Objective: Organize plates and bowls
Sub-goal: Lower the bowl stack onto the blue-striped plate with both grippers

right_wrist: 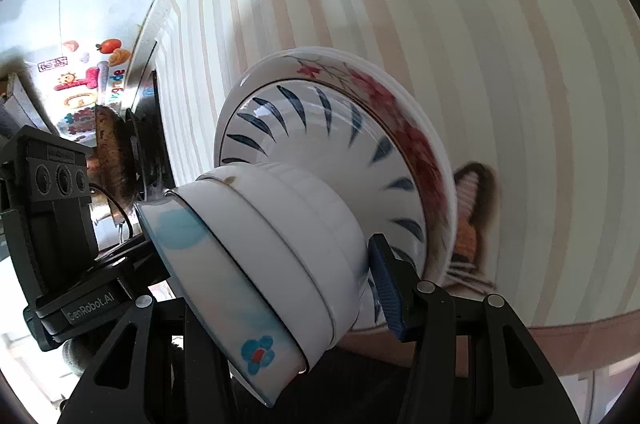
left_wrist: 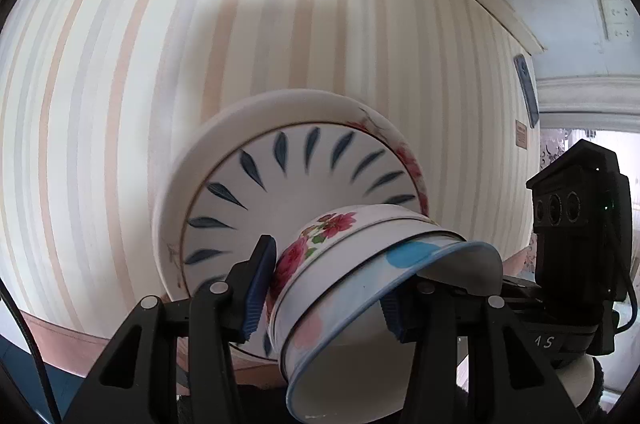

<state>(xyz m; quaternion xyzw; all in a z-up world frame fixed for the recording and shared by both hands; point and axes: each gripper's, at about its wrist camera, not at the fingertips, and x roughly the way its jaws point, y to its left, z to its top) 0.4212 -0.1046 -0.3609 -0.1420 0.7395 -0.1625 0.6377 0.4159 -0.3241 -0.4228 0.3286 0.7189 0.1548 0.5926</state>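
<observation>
Bowls and plates make up one tilted stack, held up in front of a striped wall (left_wrist: pixel 200 44) with both sets of fingers closed on it from opposite sides. In the left wrist view the left gripper (left_wrist: pixel 326 292) has its fingers partly open around the stack: the left blue pad (left_wrist: pixel 260 288) presses the rose-painted bowl (left_wrist: pixel 316 244), and the right pad (left_wrist: pixel 394 316) sits inside the rim of the pastel bowl (left_wrist: pixel 400 272) with blue and pink blotches, the piece nearest the camera. Beyond the fingers lies a plate with dark blue leaf strokes (left_wrist: pixel 280 184), and behind that a larger white plate (left_wrist: pixel 192 184) with a red flower edge.

In the right wrist view the right gripper (right_wrist: pixel 276 304) grips the same stack. Its right blue pad (right_wrist: pixel 386 288) lies against the white bowl (right_wrist: pixel 304 224) just in front of the leaf plate (right_wrist: pixel 320 128); its left finger is hidden behind the pastel bowl (right_wrist: pixel 224 304), so how it sits cannot be told. The flower-edged plate (right_wrist: pixel 400 112) lies farthest from the fingers.

Each camera shows the other gripper's black body to the side, the right one (left_wrist: pixel 580 224) and the left one (right_wrist: pixel 52 208).
</observation>
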